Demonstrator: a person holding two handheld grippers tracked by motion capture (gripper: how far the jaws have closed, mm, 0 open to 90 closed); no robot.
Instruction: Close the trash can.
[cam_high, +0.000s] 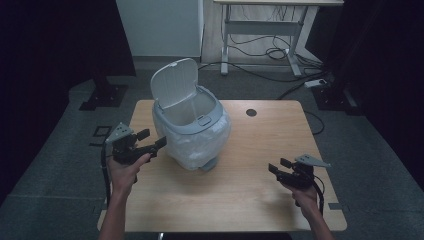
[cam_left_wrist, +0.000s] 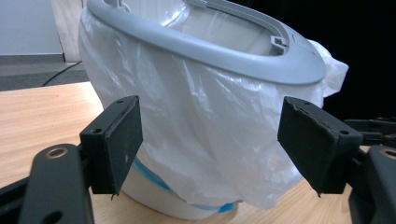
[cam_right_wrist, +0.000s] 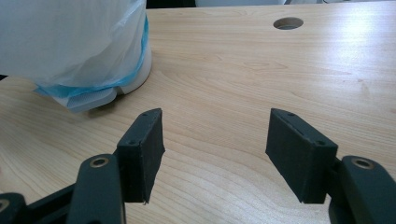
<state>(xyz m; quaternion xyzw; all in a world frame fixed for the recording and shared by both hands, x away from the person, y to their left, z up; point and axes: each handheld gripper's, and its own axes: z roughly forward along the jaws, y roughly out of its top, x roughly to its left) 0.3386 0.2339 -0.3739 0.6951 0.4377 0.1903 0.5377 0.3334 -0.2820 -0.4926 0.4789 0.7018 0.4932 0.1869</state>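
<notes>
Left hand-held gripper (cam_high: 152, 141) hovers just beside the bin (cam_high: 192, 132), jaws spread wide and holding nothing; in the left gripper view its pads frame the bag-covered wall without touching it. The right hand-held gripper (cam_high: 276, 167) sits well apart, low over the bare counter (cam_high: 250, 195), jaws likewise spread and empty.

The bin stands on the counter, left of centre and toward the far edge, with its lid (cam_high: 174, 82) flipped up. A thin white bag (cam_left_wrist: 205, 135) lines it, folded out over the body and clamped under the grey rim (cam_left_wrist: 201, 49), its loose skirt hanging down to the blue-edged base.

By my judgement the bin is light, hollow plastic, stiff at the rim but prone to slide or tip if pushed from one side. The bag is soft, slippery film that bunches and tears easily. A pinch on the loose film below the rim would take the bag; the rim itself is the firm hold for the bin.

Count: one bin, one lid, one bag, two hand-held grippers, one counter with one cable hole (cam_high: 251, 112).
</notes>
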